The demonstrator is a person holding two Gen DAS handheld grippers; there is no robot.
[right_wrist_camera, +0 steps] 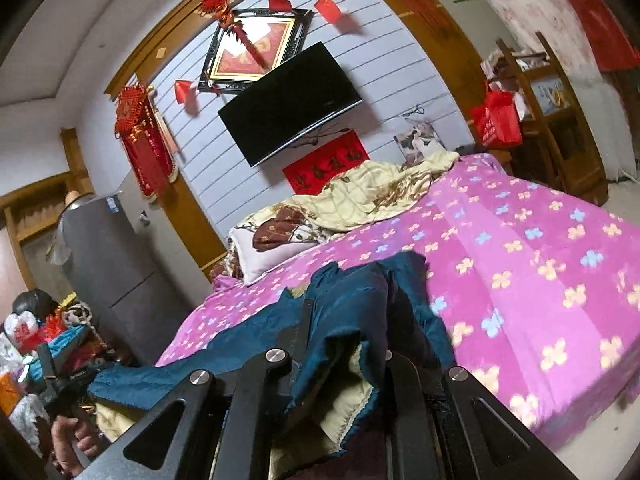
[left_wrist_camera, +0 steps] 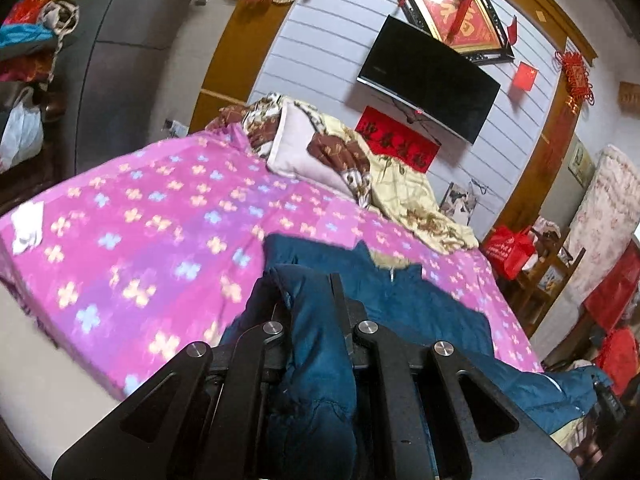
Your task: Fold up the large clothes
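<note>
A dark blue padded jacket (left_wrist_camera: 432, 312) with a cream lining lies across the near edge of a bed with a pink flowered cover (left_wrist_camera: 152, 216). My left gripper (left_wrist_camera: 310, 292) is shut on a bunched fold of the jacket, lifted above the bed. My right gripper (right_wrist_camera: 348, 312) is shut on another part of the jacket (right_wrist_camera: 344, 292), its cream lining (right_wrist_camera: 340, 408) hanging between the fingers. The jacket stretches between both grippers. The left gripper and the hand holding it show at the lower left of the right wrist view (right_wrist_camera: 60, 384).
A pillow (left_wrist_camera: 304, 152) and a crumpled cream-and-brown quilt (left_wrist_camera: 408, 188) lie at the head of the bed under a wall TV (left_wrist_camera: 428, 76). A grey fridge (right_wrist_camera: 112, 248) and piled bags (right_wrist_camera: 36, 336) stand on one side, wooden shelves with a red bag (right_wrist_camera: 496, 120) on the other.
</note>
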